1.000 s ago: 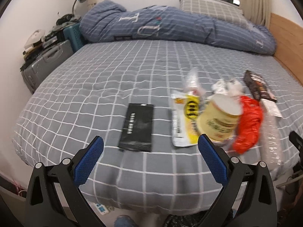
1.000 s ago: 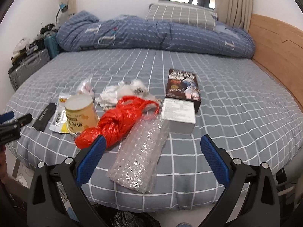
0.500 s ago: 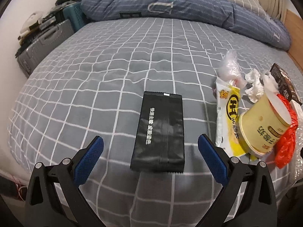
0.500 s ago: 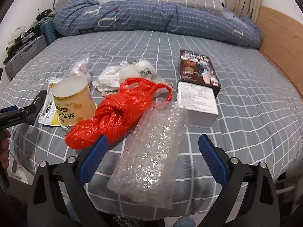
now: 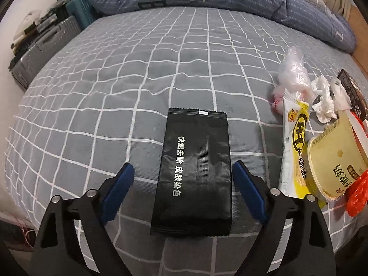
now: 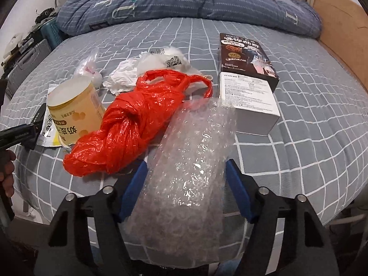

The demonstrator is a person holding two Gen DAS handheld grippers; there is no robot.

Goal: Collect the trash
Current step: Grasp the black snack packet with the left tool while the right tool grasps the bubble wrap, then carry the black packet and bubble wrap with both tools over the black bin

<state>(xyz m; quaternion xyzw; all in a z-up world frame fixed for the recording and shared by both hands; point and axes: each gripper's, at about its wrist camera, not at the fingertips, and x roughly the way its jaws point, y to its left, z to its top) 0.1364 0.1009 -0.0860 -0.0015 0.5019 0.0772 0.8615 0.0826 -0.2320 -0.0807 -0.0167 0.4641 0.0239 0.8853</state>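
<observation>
Trash lies on a grey checked bed. My left gripper is open, its blue fingers on either side of a flat black packet with white lettering. My right gripper is open around the near end of a clear bubble-wrap sheet. Left of that sheet lie a knotted red plastic bag and a tipped yellow cup, which also shows in the left wrist view. A yellow-white snack wrapper lies beside the cup.
A white box and a dark brown box lie behind the bubble wrap. Crumpled white tissue and a clear bag lie further back. A blue duvet fills the far side. Suitcases stand left of the bed.
Both grippers have moved forward and down toward the bed. The left now straddles the black packet, the right straddles the bubble wrap, and both gaps have narrowed.
</observation>
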